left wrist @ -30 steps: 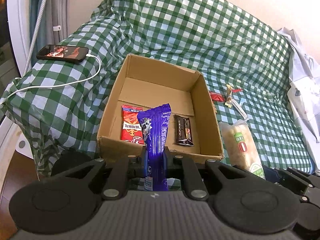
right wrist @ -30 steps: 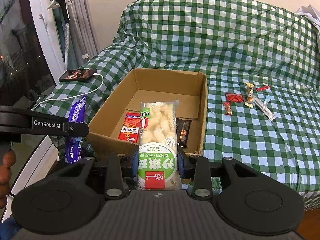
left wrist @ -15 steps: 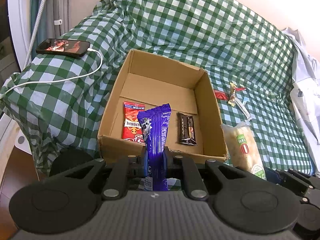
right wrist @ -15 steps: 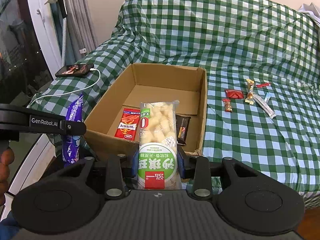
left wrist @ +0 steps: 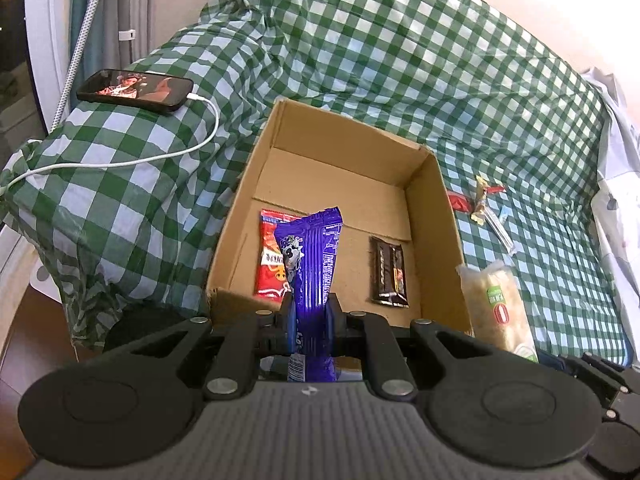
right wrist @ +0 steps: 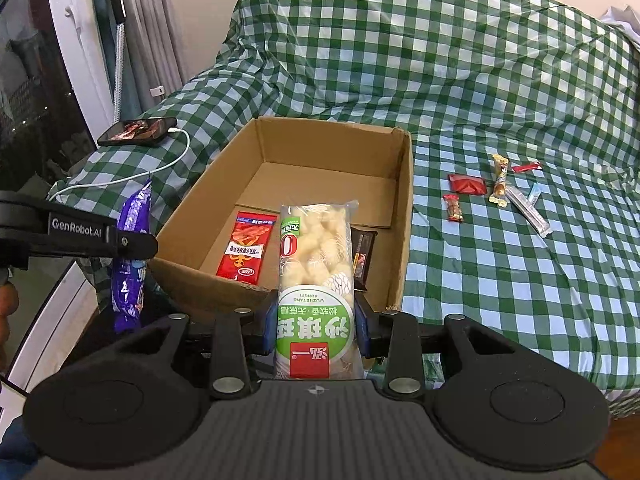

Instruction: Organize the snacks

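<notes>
An open cardboard box [left wrist: 434, 200] [right wrist: 404, 208] sits on the green checked bed. Inside lie a red snack packet [left wrist: 270, 256] [right wrist: 246, 250] and a dark bar [left wrist: 388, 272] [right wrist: 362, 254]. My left gripper [left wrist: 310, 312] is shut on a purple snack packet [left wrist: 314, 264] [right wrist: 130, 264], held just before the box's near wall. My right gripper [right wrist: 316, 316] is shut on a clear green-labelled pastry pack [right wrist: 316, 276] [left wrist: 494, 308], also at the box's near edge, to the right of the left gripper.
Several small snacks [right wrist: 496, 184] [left wrist: 480, 204] lie on the bed right of the box. A phone [left wrist: 136, 90] [right wrist: 138, 130] with a white charging cable [left wrist: 120, 162] lies left of the box. White clothing [left wrist: 618, 200] is at the far right.
Both grippers have moved closer to the box's near wall with their packs. The box and loose snacks have not moved.
</notes>
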